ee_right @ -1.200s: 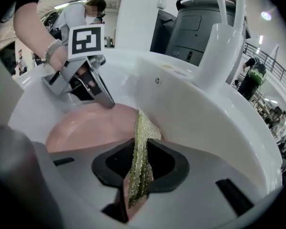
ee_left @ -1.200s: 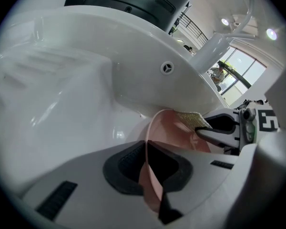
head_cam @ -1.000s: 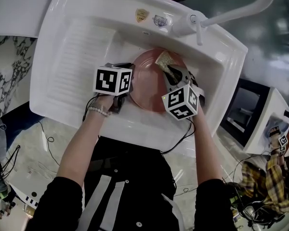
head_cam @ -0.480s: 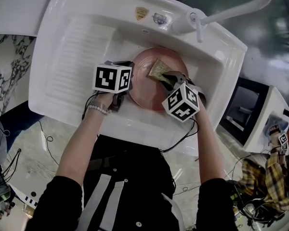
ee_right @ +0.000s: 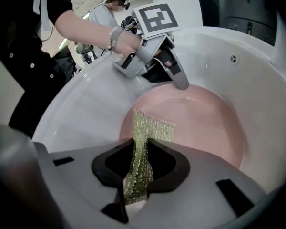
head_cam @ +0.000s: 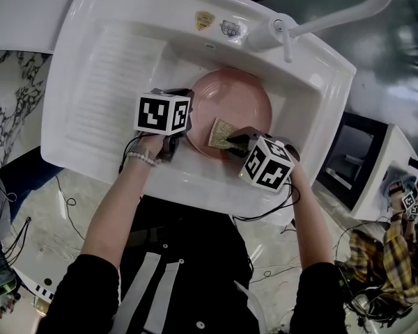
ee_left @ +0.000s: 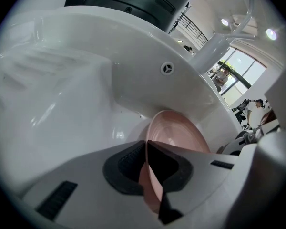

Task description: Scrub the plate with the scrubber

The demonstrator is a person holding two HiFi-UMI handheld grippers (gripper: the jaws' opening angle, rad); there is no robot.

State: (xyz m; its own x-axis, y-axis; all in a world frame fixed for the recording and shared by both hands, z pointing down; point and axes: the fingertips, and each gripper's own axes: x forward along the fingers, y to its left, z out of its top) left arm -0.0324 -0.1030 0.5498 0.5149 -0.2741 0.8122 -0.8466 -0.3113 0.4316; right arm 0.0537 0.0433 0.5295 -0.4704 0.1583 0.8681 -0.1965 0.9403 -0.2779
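Observation:
A pink plate (head_cam: 237, 106) stands tilted in the white sink basin (head_cam: 125, 68). My left gripper (head_cam: 183, 124) is shut on the plate's left rim (ee_left: 150, 175), which runs edge-on between its pads. My right gripper (head_cam: 231, 139) is shut on a yellow-green mesh scrubber (head_cam: 221, 133). The scrubber (ee_right: 145, 144) lies against the near, lower part of the plate (ee_right: 205, 123). In the right gripper view the left gripper (ee_right: 178, 82) shows on the plate's far rim.
A white tap (head_cam: 334, 16) arches over the sink's back right corner. A ribbed draining board (head_cam: 118, 75) fills the sink's left part. A drain-overflow fitting (ee_left: 167, 68) sits in the basin wall. Cables trail on the marble floor (head_cam: 49, 228).
My right gripper has dragged the scrubber from the plate's far upper part down across its face to the near lower edge. The left gripper and the plate have stayed still.

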